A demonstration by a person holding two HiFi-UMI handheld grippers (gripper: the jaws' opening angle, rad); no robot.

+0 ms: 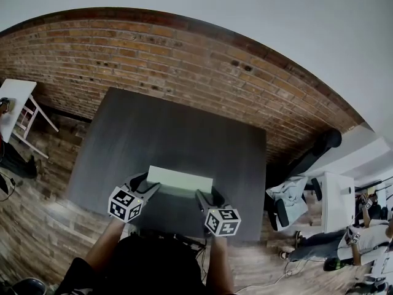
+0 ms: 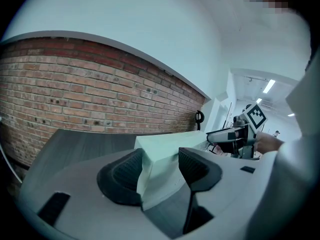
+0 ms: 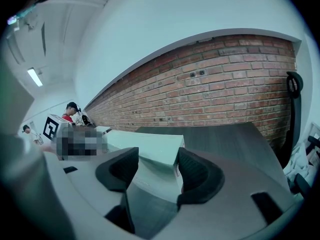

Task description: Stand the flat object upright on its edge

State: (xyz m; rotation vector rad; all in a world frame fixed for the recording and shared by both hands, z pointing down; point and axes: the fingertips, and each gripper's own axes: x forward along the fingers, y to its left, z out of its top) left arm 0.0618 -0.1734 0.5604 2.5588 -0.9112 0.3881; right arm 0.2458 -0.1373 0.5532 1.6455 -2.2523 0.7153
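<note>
Pale-green flat box (image 1: 180, 179) lies at the grey table's (image 1: 172, 128) 6 o'clock edge. The left gripper (image 1: 146, 185) clamps its 9 o'clock end, the right gripper (image 1: 207, 195) its 3 o'clock end.

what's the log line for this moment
left gripper: jaws on box corner | right gripper: jaws on other corner | box: lying flat over table, not yet upright

Matt pale cardboard box (image 1: 180, 180), dark matt tabletop (image 1: 184, 134) — rough brick wall (image 1: 184, 60)
</note>
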